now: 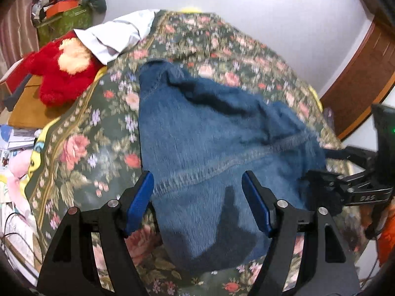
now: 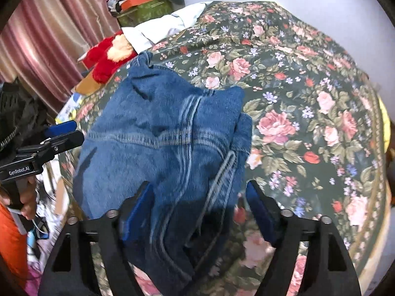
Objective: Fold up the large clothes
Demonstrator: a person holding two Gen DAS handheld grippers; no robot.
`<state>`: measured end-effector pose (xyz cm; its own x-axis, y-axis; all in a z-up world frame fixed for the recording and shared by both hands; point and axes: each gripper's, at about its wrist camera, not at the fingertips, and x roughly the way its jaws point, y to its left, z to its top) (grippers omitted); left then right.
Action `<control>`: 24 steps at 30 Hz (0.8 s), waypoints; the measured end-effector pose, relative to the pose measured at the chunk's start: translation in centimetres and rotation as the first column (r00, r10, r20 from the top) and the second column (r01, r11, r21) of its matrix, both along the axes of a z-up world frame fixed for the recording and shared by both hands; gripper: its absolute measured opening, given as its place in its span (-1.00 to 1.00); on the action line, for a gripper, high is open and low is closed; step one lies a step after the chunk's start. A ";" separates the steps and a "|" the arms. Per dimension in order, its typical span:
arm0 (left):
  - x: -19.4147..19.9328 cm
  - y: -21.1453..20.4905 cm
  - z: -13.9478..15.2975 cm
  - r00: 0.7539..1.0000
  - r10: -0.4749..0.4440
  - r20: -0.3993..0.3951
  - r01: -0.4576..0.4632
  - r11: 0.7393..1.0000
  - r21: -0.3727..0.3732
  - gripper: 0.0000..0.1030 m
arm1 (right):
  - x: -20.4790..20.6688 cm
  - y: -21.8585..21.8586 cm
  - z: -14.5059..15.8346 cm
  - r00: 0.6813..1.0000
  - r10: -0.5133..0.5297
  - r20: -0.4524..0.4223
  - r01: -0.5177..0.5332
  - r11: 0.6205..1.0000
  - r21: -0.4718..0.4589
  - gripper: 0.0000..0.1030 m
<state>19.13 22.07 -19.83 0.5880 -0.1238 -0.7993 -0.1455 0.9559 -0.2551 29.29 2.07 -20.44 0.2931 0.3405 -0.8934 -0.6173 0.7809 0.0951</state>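
Both jaws stand spread, nothing pinched. From the left: a red plush toy (image 1: 58, 79) and a white cloth (image 1: 116, 35) lie at the bed's far corner. Nearer, the left gripper (image 1: 197, 202) hangs over the jeans (image 1: 209, 148), which lie bunched and folded on the floral bedspread (image 2: 308, 98). Beside it the right gripper (image 2: 198, 212) straddles the jeans' near end, its blue pads (image 2: 259, 212) clear of the denim.

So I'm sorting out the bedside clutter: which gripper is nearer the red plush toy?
Left. The left gripper hovers over the denim garment on the side toward the red plush toy; the right gripper is on the garment's far side.
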 end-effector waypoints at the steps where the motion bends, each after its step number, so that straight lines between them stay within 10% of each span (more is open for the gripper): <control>1: -0.2 -0.2 -0.7 1.000 0.002 -0.022 -0.002 1.000 0.013 0.42 | -0.2 -0.3 -0.3 1.000 0.002 0.000 -0.002 1.000 -0.012 0.52; 14: -3.4 0.7 -0.5 0.996 0.061 -0.061 -0.055 0.995 0.089 0.51 | -1.6 -3.3 1.4 0.999 0.028 -0.019 -0.028 1.000 -0.006 0.64; 24: 2.6 2.5 3.3 0.993 0.105 0.051 -0.113 0.975 0.190 0.51 | 1.3 0.4 6.9 0.983 0.035 0.180 -0.049 0.996 0.072 0.69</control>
